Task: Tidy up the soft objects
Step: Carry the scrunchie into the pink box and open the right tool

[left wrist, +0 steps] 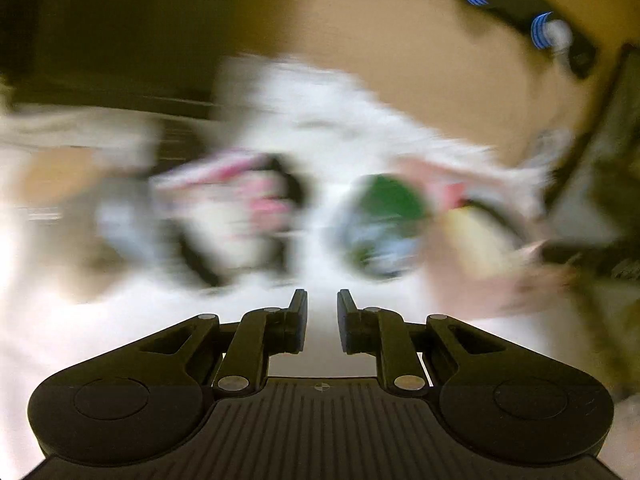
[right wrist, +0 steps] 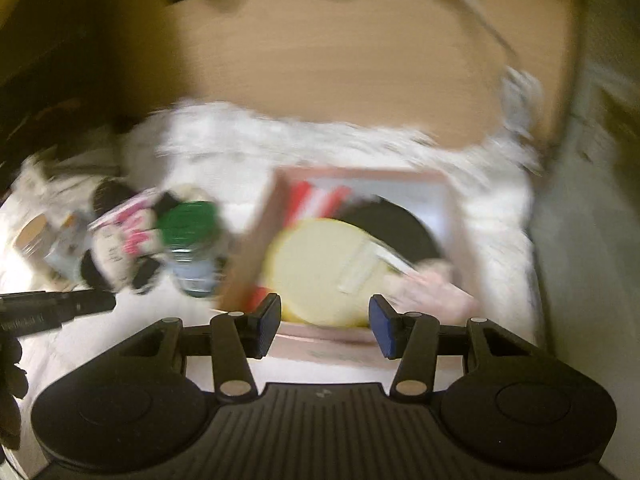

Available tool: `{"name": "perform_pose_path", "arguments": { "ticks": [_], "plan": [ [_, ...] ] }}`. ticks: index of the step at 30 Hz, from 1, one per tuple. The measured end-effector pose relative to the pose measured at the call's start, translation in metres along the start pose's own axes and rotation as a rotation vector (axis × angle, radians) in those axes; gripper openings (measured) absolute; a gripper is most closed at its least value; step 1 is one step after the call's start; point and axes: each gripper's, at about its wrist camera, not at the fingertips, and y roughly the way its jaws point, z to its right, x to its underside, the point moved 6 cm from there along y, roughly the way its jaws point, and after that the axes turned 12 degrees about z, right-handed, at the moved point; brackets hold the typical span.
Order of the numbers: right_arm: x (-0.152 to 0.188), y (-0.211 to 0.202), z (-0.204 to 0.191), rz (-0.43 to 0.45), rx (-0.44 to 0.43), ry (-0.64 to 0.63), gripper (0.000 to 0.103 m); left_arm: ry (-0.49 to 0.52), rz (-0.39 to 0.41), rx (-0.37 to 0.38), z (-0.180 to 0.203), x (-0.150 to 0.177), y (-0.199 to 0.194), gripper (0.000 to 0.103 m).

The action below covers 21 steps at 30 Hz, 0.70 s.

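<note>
**Right wrist view: pads spread over the pink box, both feeds smeared**

Right wrist view, nearest first: the right gripper [right wrist: 324,326] has its jaws spread wide, nothing between the blue pads [right wrist: 383,330], and it hangs just over the near rim of the pink box [right wrist: 456,220]. Inside that box lies a pale yellow round cushion [right wrist: 320,268], a black round piece [right wrist: 394,230] behind it, red-and-white stripes [right wrist: 316,198] at the back left, and something soft and pink [right wrist: 434,286] at the near right corner. Just left of the box stands a green-capped bottle [right wrist: 192,248], and touching it on the left, a black, white and pink plush [right wrist: 120,248]. Everything sits on a white fluffy blanket [right wrist: 248,140], with tan wooden floor [right wrist: 340,60] beyond. The tip of the other tool pokes in at the left edge.

Over to the left wrist view, badly blurred: the left gripper [left wrist: 322,320] shows its jaws drawn near each other but still apart, a slim gap, holding nothing. Ahead on the blanket [left wrist: 312,100], the plush [left wrist: 236,208] sits left, the bottle [left wrist: 382,226] centre-right, and the cushion [left wrist: 476,236] at the right, its box too smeared to make out. Floor [left wrist: 420,60] lies beyond.
</note>
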Motion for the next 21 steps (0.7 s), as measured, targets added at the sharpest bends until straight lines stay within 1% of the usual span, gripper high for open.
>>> {"name": "perform_pose_path", "arguments": {
  "ticks": [1,2,5,6,8,9,11,13,14,16,19,21],
  "plan": [
    [-0.003,0.003,-0.014,0.011,-0.027,-0.038,0.049,-0.005,-0.004,-0.068,-0.015,0.001,-0.004,0.018],
    [-0.005,0.005,-0.028,0.020,-0.049,-0.068,0.049,-0.055,-0.005,-0.122,-0.035,-0.001,-0.007,0.018],
    [-0.009,0.016,-0.069,0.036,-0.125,-0.117,0.050,-0.213,0.012,-0.194,-0.079,-0.006,-0.012,0.018],
    [-0.008,0.020,-0.082,0.033,-0.151,-0.130,0.050,-0.239,0.014,-0.212,-0.087,-0.008,-0.012,0.018],
    [-0.004,0.027,-0.106,0.021,-0.190,-0.160,0.050,-0.279,0.025,-0.231,-0.099,-0.013,-0.008,0.018],
    [-0.002,0.030,-0.117,0.014,-0.203,-0.173,0.050,-0.291,0.026,-0.229,-0.101,-0.016,-0.004,0.018],
    [0.007,0.033,-0.133,-0.003,-0.226,-0.187,0.050,-0.304,0.028,-0.213,-0.101,-0.023,0.007,0.018],
    [0.020,0.033,-0.144,-0.031,-0.253,-0.191,0.050,-0.296,0.023,-0.192,-0.097,-0.025,0.018,0.018],
    [0.026,0.033,-0.147,-0.044,-0.262,-0.194,0.050,-0.286,0.002,-0.188,-0.096,-0.027,0.028,0.018],
    [0.038,0.030,-0.150,-0.066,-0.268,-0.211,0.050,-0.290,-0.016,-0.197,-0.095,-0.025,0.033,0.019],
    [0.052,0.026,-0.145,-0.088,-0.245,-0.229,0.050,-0.279,0.008,-0.240,-0.094,-0.026,0.042,0.020],
    [0.058,0.024,-0.136,-0.105,-0.227,-0.207,0.050,-0.267,0.031,-0.274,-0.093,-0.027,0.047,0.020]
  ]
}}
